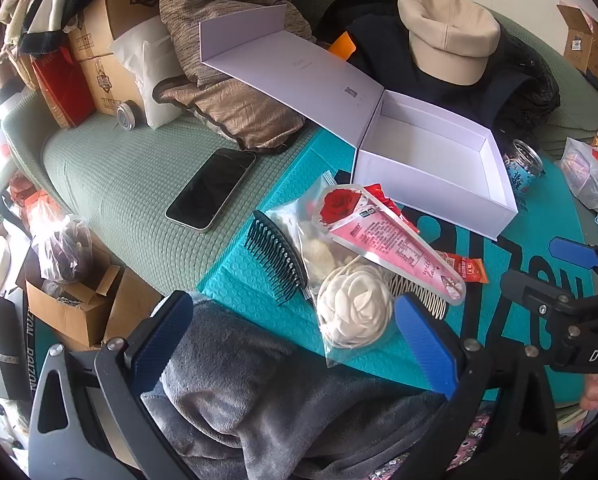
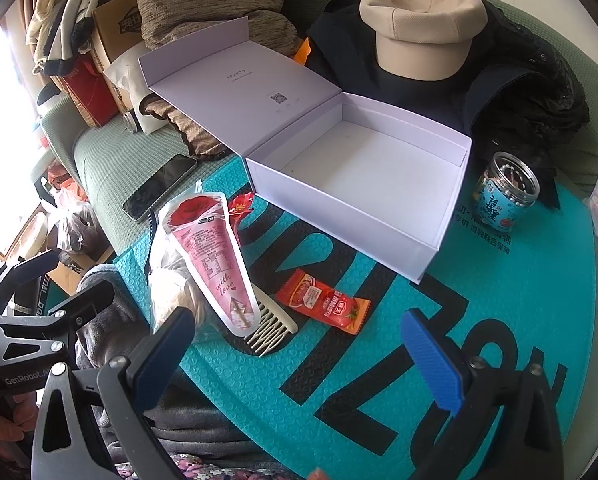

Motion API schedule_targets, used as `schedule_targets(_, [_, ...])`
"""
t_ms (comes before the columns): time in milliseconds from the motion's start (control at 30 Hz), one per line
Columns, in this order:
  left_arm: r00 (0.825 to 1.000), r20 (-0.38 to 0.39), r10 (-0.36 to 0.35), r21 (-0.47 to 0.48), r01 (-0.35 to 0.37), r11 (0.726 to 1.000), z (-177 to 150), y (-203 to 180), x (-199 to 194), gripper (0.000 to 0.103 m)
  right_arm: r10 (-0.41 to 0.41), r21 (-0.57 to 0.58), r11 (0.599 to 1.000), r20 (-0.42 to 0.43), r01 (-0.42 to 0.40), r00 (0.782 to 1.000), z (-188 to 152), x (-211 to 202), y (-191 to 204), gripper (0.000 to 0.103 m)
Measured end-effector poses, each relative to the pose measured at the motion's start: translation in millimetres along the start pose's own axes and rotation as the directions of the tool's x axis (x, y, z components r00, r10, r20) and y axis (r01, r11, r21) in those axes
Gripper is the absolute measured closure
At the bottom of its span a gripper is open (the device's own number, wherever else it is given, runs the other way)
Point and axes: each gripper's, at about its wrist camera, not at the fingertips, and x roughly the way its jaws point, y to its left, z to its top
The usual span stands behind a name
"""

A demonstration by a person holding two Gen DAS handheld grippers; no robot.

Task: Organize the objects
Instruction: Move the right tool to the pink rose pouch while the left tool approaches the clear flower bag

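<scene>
We hold the left gripper (image 1: 295,344) and right gripper (image 2: 311,356) wide, both empty. The pink pouch (image 2: 215,256) overlaps the flower bag (image 1: 351,304) (slippery film); a careless pinch could drag both short of the white box (image 2: 379,216).

Left gripper (image 1: 295,344): jaws wide apart, nothing between the blue pads (image 1: 427,346). Tilted steeply downward. Dark finger arms frame the lower part of its own view.

Right gripper (image 2: 307,354): jaws likewise wide apart, pads (image 2: 435,364) clear of any contact, nothing held. Same steep downward tilt.

The two grippers sit side by side, apart. The right gripper shows at the right edge of the left view, the left gripper at the left edge of the right view.

Person's fingers (image 1: 597,392) wrap the right gripper's handle; a hand (image 2: 3,420) grips the left one.
</scene>
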Motion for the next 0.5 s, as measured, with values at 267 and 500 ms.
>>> schedule_targets(267, [1.000, -0.005, -0.002, -0.004, 0.002, 1.000, -1.2, 1.1, 1.3, 0.002, 0.015, -0.002, 1.000, -0.004, -0.015, 1.000, -0.7, 1.4, -0.3, 0.001])
schedule_targets(500, [1.000, -0.010, 0.000, -0.021, 0.000, 1.000, -3.7, 4.4, 1.1, 0.002, 0.030, -0.012, 0.999, 0.000, -0.030, 1.000, -1.2, 1.1, 1.9, 0.001])
